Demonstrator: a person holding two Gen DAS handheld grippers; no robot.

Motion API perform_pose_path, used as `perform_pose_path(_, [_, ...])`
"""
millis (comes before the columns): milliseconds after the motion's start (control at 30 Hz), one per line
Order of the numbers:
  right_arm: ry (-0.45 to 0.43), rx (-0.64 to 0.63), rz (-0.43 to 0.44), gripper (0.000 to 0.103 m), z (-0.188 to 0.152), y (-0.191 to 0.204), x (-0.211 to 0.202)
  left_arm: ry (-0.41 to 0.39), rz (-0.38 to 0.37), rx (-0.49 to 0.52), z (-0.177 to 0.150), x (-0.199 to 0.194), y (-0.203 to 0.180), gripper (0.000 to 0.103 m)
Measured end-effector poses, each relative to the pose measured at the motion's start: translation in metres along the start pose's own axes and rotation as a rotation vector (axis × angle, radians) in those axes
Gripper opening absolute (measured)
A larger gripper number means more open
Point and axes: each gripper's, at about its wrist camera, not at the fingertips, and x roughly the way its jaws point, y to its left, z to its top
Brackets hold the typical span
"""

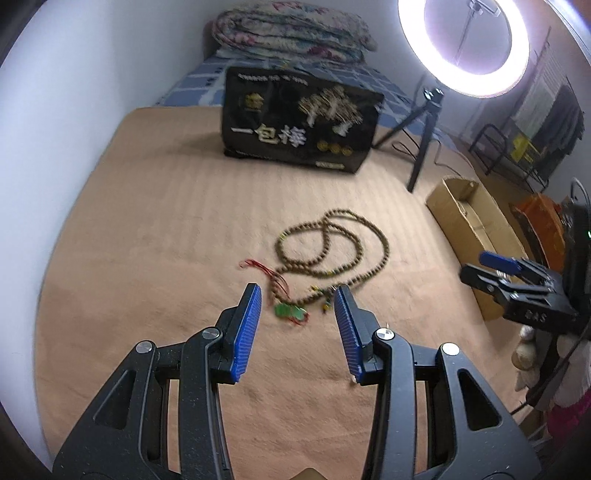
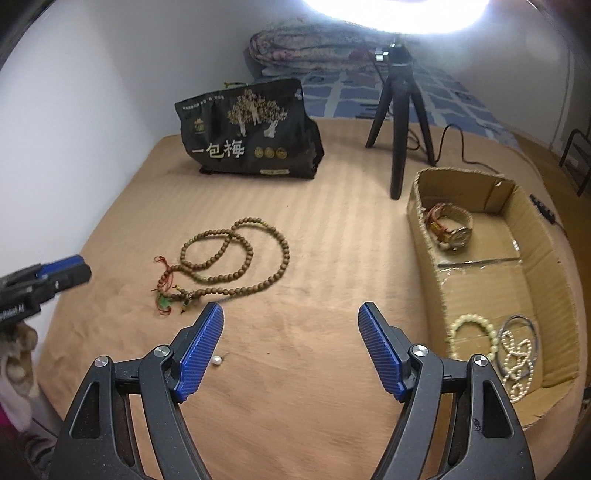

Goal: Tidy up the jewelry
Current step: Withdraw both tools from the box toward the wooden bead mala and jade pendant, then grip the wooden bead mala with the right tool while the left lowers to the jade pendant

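Note:
A long brown bead necklace [image 1: 332, 251] with a green pendant and red cord lies coiled on the tan blanket; it also shows in the right wrist view [image 2: 236, 258]. My left gripper [image 1: 297, 295] is open and empty, just short of the pendant [image 1: 290, 312]. My right gripper [image 2: 291, 314] is open and empty over bare blanket, between the necklace and a cardboard box [image 2: 535, 280]. The box holds a watch [image 2: 452, 229], a pale bead bracelet [image 2: 472, 336] and a pearl string with thin bangles [image 2: 517, 354]. A small pearl earring [image 2: 217, 361] lies by my right gripper's left finger.
A black snack bag [image 1: 299, 122] stands at the back of the bed. A ring light on a black tripod [image 2: 400, 110] stands behind the box, its cable trailing right. A white wall runs along the left. A folded quilt [image 1: 291, 33] lies far back.

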Motion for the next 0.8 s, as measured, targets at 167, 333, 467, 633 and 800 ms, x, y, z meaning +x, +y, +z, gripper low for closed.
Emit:
perform_pose_path(167, [0.031, 0.013, 0.012, 0.075, -0.001, 0.001, 0.014, 0.026, -0.028, 0.033, -0.004, 0.007, -0.007, 0.042])
perform_pose_path(333, [0.072, 0.065, 0.044, 0.075, 0.002, -0.001, 0.032, 0.012, -0.023, 0.068, -0.002, 0.008, -0.004, 0.042])
perform_pose_path(467, [0.111, 0.13, 0.079, 0.075, 0.006, 0.001, 0.051, -0.026, -0.046, 0.023, -0.008, 0.004, 0.016, 0.042])
perform_pose_path(633, [0.208, 0.234, 0.142, 0.075, 0.008, 0.009, 0.084, -0.033, -0.044, 0.012, -0.029, 0.009, 0.035, 0.042])
perform_pose_path(800, [0.242, 0.214, 0.143, 0.075, 0.015, 0.031, 0.111, -0.054, -0.004, 0.104, -0.047, 0.016, 0.035, 0.042])
